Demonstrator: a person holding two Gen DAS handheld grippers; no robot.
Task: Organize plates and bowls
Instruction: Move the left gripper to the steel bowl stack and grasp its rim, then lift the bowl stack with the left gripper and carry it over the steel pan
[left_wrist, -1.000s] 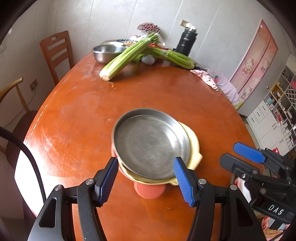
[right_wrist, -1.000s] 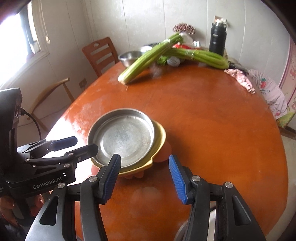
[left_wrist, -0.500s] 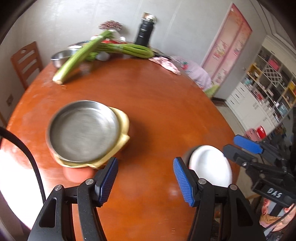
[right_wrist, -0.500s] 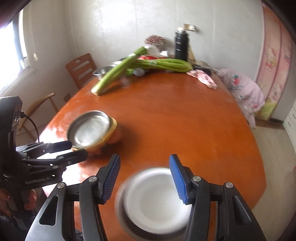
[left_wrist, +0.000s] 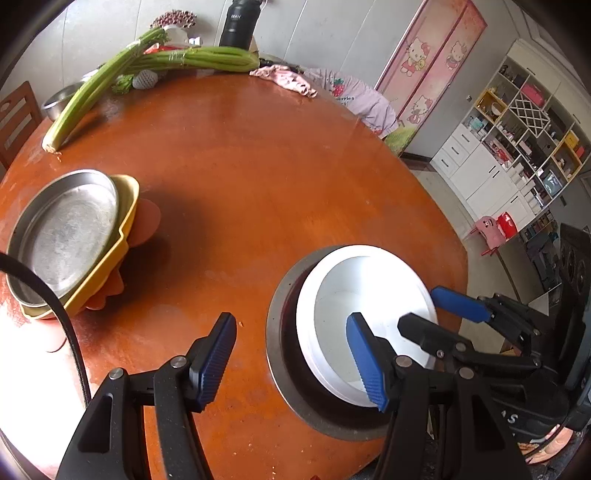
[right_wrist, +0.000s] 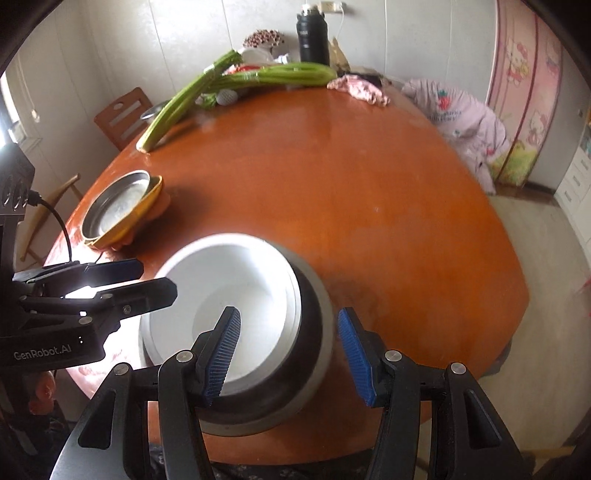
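On the near edge of the round orange-brown table (left_wrist: 258, 177) sits a white plate (left_wrist: 354, 291) nested inside a wider grey metal bowl (left_wrist: 284, 354); in the right wrist view the same white plate (right_wrist: 236, 288) fills the grey metal bowl (right_wrist: 314, 332) just ahead of the fingers. The left gripper (left_wrist: 291, 358) hangs above the table with its blue pads spread; its right pad stands over the white plate's inner face, the left pad over bare wood, and nothing is pinched. The right gripper (right_wrist: 290, 354) is likewise spread, its jaws straddling the near right rim of the bowl, without pressing on it as far as can be seen.

To the far left lies a second stack: a steel pan (left_wrist: 62, 232) on a yellow dish (left_wrist: 125, 206), with an orange piece (left_wrist: 147, 221) under them.

Readable writing: "GenRobot.AI" is printed in white on the black body of the left gripper as seen from the right wrist view (right_wrist: 48, 352). The other gripper's body, at the right edge of the left wrist view, shows only the letters "AS". Small print on the black flask (left_wrist: 240, 18) at the far edge is too fine to read. Celery stalks (left_wrist: 192, 61) lie near the flask. Hello Kitty figures decorate the pink door (left_wrist: 432, 62) beyond.
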